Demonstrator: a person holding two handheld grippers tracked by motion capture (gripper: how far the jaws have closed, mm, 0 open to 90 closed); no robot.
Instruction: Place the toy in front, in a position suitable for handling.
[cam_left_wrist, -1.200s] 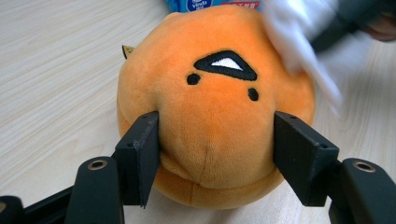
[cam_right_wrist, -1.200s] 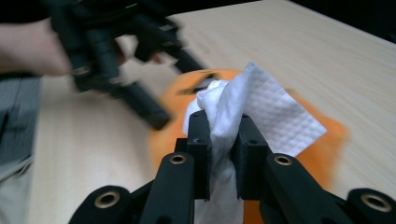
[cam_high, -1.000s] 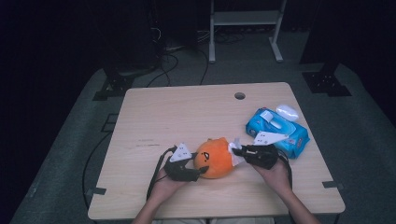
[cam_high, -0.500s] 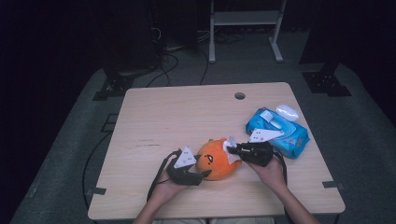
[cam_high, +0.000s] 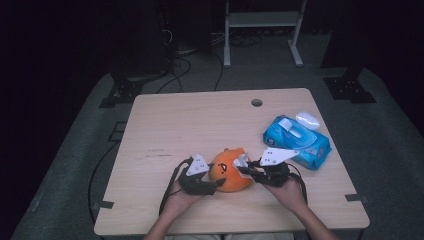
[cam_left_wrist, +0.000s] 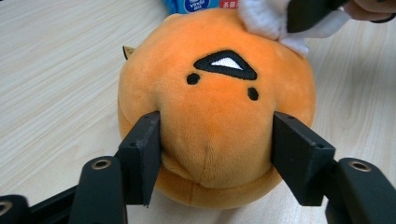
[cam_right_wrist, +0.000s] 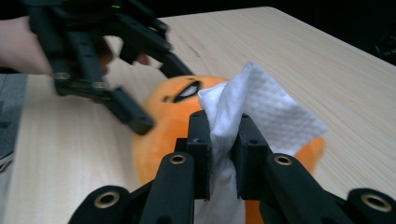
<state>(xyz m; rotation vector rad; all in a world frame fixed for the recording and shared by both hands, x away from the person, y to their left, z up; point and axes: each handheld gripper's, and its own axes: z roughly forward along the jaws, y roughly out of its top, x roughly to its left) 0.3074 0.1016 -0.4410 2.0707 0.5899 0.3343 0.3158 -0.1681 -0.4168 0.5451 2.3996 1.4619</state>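
Now, view by view.

High view, change: my right tongs (cam_high: 243, 166) sit on the upper right side of the orange plush toy (cam_high: 227, 172); a second ago they were at its right flank, so I read the wipe as travelling across the toy. The toy itself lies a touch nearer the front edge than before.
High view, left: my left tongs (cam_high: 214, 183) hold the toy's lower left side, where they were a second ago.
High view, tabletop: pale wooden tabletop (cam_high: 200, 125) with a round cable hole (cam_high: 257, 102); a blue pack of wipes (cam_high: 296, 140) lies near its right edge, apart from the toy.
High view, room: dark floor, cables and a white metal stand (cam_high: 262, 22) behind.
Left gripper view: left tongs (cam_left_wrist: 219, 154) clamp the toy (cam_left_wrist: 219, 107), pads pressed into the plush below its stitched face.
Right gripper view: right tongs (cam_right_wrist: 223, 140) pinch a white wipe (cam_right_wrist: 261, 112) tight; it drapes onto the toy (cam_right_wrist: 154, 126).
Meaning: wiping looks underway, not finished.
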